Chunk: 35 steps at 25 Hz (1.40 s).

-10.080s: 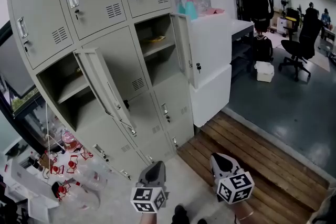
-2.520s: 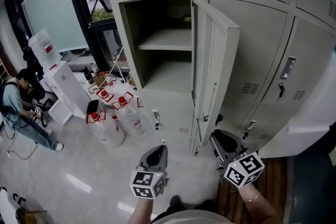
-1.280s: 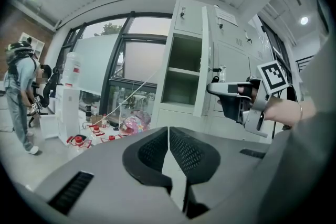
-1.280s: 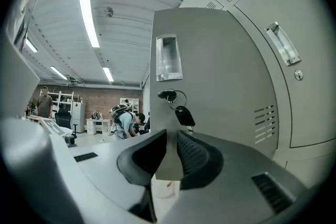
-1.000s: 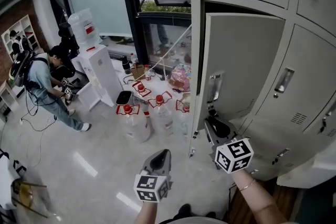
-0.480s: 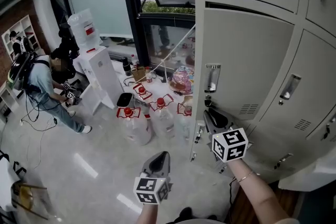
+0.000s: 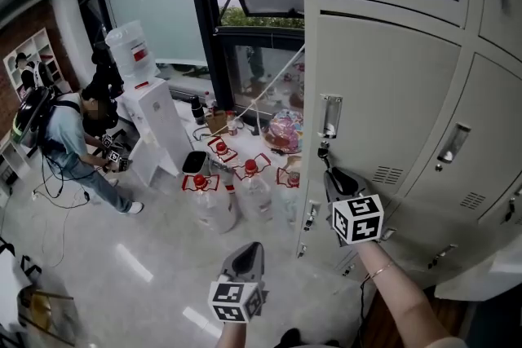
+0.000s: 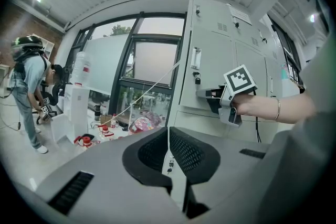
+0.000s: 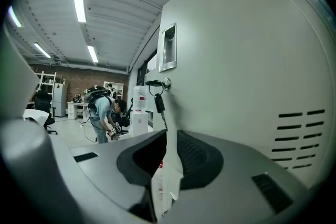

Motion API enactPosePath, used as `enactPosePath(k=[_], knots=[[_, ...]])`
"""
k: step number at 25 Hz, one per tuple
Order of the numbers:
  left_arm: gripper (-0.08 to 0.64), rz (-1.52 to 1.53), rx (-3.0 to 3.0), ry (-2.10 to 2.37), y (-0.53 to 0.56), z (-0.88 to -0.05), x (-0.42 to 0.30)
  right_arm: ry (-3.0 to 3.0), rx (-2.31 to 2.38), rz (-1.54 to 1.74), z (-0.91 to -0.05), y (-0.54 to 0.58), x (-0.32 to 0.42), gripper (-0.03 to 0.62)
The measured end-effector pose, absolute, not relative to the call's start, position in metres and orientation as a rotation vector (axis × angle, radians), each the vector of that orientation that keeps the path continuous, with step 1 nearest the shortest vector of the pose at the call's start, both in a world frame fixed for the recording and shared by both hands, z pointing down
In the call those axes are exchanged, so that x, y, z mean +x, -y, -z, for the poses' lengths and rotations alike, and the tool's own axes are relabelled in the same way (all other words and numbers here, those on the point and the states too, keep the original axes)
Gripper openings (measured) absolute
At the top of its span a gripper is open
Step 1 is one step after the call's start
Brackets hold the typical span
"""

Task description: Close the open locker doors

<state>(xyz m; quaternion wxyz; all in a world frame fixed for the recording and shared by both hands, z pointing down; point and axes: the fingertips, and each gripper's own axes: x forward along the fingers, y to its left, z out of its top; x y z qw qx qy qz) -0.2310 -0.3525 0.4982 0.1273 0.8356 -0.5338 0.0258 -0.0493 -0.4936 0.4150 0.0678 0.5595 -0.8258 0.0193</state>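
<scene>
Right claw (image 7: 331, 174): narrow, tips almost together, nothing gripped. Tips against the locker door (image 7: 391, 85), near its lower left corner, on the latch side. Just above the tips: key (image 9: 158, 102) hanging from the lock; higher up, recessed handle (image 7: 329, 116). Off to the claw's right: vent slots (image 9: 298, 139). Door flush with its neighbours.

Left claw (image 7: 252, 248): narrow too, empty, held low and well back from the lockers, apart from the right claw. Ahead of it on the floor: water jugs (image 7: 217, 206) with red caps. Further left: white water dispenser (image 7: 152, 125) and a bent-over person (image 7: 67, 144).
</scene>
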Motion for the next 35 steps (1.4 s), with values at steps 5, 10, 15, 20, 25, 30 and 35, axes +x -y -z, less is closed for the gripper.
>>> enactPosePath(k=[5, 10, 15, 20, 25, 30, 35], knots=[[0.021, -0.074, 2.426, 1.556, 0.356, -0.497, -0.232, 2.429, 1.696, -0.025, -0.418, 0.507, -0.040, 0.049], [0.021, -0.057, 2.426, 1.566, 0.357, -0.494, -0.233, 2.401, 1.730, -0.052, -0.418, 0.518, -0.032, 0.049], [0.021, -0.059, 2.419, 1.564, 0.355, -0.495, -0.235, 2.393, 1.743, -0.090, -0.423, 0.524, -0.027, 0.043], [0.021, -0.065, 2.416, 1.570, 0.349, -0.493, -0.238, 2.416, 1.739, -0.117, -0.422, 0.522, -0.029, 0.040], [0.021, -0.058, 2.440, 1.553, 0.342, -0.484, -0.234, 2.490, 1.663, -0.095, -0.416, 0.495, -0.043, 0.040], [0.021, -0.078, 2.470, 1.582, 0.335, -0.483, -0.231, 2.542, 1.576, -0.146, -0.427, 0.449, -0.054, 0.038], [0.021, -0.074, 2.485, 1.535, 0.326, -0.480, -0.213, 2.569, 1.528, -0.196, -0.438, 0.405, -0.050, 0.032]])
